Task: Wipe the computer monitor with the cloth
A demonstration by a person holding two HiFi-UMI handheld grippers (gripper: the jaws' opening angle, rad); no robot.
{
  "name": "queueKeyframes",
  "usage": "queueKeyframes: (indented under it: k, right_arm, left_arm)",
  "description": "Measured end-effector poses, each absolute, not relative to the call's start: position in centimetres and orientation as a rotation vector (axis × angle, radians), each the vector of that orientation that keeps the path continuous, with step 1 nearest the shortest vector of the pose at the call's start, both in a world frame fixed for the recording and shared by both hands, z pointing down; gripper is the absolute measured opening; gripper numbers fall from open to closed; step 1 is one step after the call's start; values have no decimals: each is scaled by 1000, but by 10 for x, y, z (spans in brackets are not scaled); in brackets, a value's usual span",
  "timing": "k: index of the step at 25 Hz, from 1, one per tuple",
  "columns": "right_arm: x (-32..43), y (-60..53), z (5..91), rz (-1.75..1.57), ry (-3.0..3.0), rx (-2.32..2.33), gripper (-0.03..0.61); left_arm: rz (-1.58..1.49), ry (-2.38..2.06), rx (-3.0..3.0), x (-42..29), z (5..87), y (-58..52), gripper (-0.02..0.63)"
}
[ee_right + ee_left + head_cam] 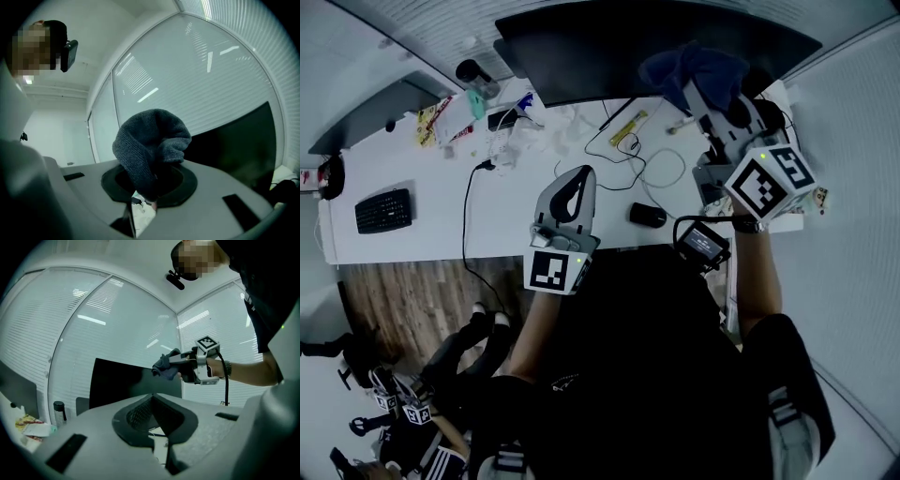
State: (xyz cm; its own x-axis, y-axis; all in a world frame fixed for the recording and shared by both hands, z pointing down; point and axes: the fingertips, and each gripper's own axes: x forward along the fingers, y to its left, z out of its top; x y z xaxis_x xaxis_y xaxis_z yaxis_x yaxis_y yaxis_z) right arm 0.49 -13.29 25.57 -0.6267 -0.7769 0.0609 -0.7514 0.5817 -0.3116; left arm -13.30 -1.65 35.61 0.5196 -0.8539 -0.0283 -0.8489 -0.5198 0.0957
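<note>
1. White desk (412, 169) runs across the head view. A black keyboard (382, 210) lies near its left end, well apart from everything else.
2. A dark cylindrical bottle (473, 75) stands further right at the back edge. Loose papers and packets (441, 117) are scattered just beside it.
3. A black cable (469, 220) drops from a plug on the desk over the front edge toward the wooden floor (412, 300).
4. The left gripper (578, 178) hangs above the front of the desk, away from the screen. In the left gripper view its grey jaws are drawn together around the dark pad hollow, and the left gripper (157, 416) holds nothing.
5. A black mouse (648, 215) rests on the desk just right of that gripper, with thin looped wires (656, 169) behind it.
6. The black monitor (609, 56) stands at the back, its screen dark.
7. The right gripper (698, 94) is raised at the monitor's upper right part, jaws clamped on a bunched blue-grey cloth (694, 67).
8. In the right gripper view the cloth (150, 140) bulges up out of the closed jaws of the right gripper (150, 183), with the monitor (234, 150) to the right.
9. From the left gripper view, the cloth (164, 366) sits at the monitor's (122, 380) top right corner. Whether the two touch cannot be told.
</note>
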Motion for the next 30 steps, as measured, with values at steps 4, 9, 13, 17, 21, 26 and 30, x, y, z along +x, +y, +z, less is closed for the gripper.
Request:
queueKeyframes:
  k: [4, 9, 13, 17, 21, 26, 30]
  right_arm:
    - [51, -111, 261, -477, 2726, -1356, 72]
    - [104, -76, 270, -543, 2706, -1360, 72]
    - [138, -50, 279, -576, 2688, -1355, 72]
    - [163, -24, 283, -551, 2693, -1298, 71]
    - [182, -2, 291, -535, 2704, -1253, 71]
    - [202, 17, 300, -550, 2707, -1226, 69]
    - [210, 26, 312, -535, 2733, -1269, 68]
  left_arm:
    - [-105, -1483, 2690, -98, 349, -13, 6]
    - [-118, -1484, 2706, -56, 337, -1, 6]
    - [-110, -1494, 2722, -28, 333, 14, 6]
    - [-127, -1522, 2727, -7, 328, 32, 6]
    - [-108, -1564, 2693, 4, 332, 45, 6]
    - [-95, -1575, 2677, 24, 338, 53, 6]
    - [-96, -1558, 2682, 40, 341, 56, 6]
